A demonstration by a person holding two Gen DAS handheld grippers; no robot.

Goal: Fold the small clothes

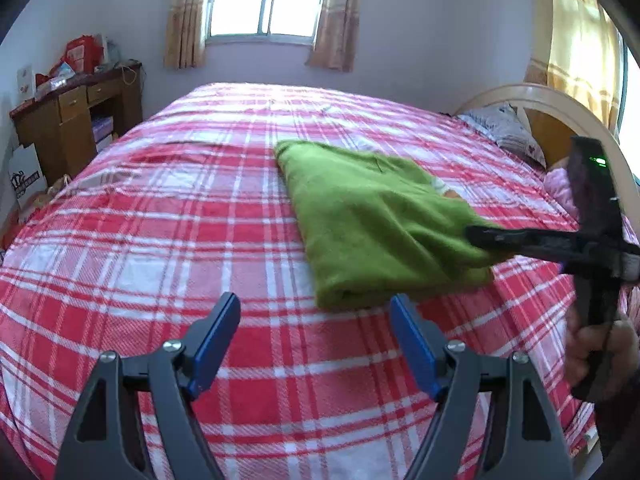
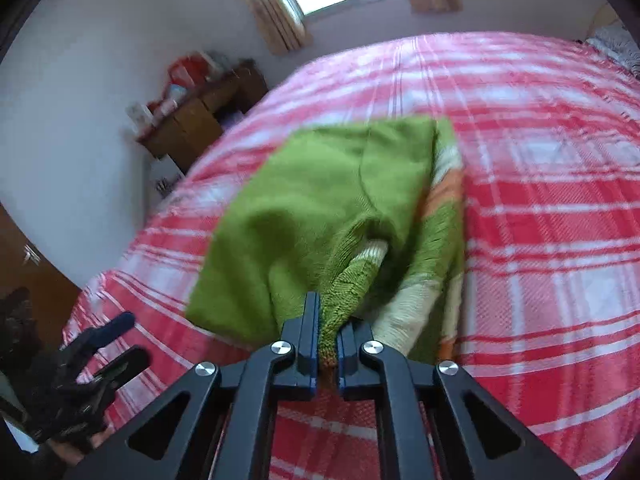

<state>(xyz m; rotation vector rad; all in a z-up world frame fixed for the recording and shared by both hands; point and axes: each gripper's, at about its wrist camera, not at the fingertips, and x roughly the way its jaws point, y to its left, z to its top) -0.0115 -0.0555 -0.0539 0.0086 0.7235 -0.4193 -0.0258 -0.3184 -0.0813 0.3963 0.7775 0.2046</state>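
Bed [image 1: 168, 248] w/ red-white plaid blanket fills both views. Green knit sweater [image 1: 372, 216], folded, lies on it near the middle, striped part showing at one edge. Right gripper [image 2: 328, 344]: jaws clamped on a sweater edge. Left gripper [image 1: 316, 320]: jaws spread wide, nothing between, just beside sweater's near fold.
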